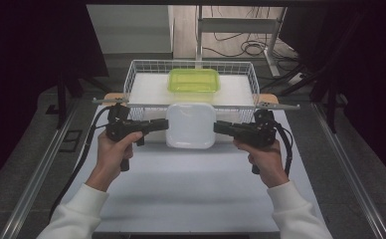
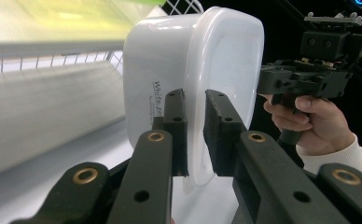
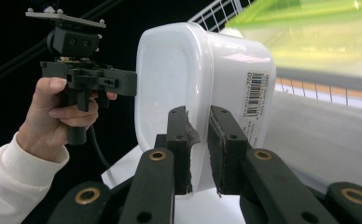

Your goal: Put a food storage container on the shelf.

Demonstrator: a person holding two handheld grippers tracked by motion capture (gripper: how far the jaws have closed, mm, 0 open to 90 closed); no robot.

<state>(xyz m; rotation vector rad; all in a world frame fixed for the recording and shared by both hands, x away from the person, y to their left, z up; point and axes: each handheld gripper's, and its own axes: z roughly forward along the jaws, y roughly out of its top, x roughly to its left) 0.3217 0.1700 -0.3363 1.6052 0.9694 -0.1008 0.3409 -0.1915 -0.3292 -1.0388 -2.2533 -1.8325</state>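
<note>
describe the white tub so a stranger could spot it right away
Start at the wire basket at the table's far edge. Just in front of it, the white tub is pinched by its rim between the left tongs and right tongs. Its neighbour, a green container, sits inside the basket.

Both forearms, at the bottom of the high view, wear white ribbed-cuff sleeves. The left claw (image 1: 167,124) and right claw (image 1: 215,126) are matte black pistol-grip tools, each trailing a black cable. In the gripper views the jaw links are black bars with brass-coloured rivets and small round holes. A grey plate with small screws tops each claw.
</note>
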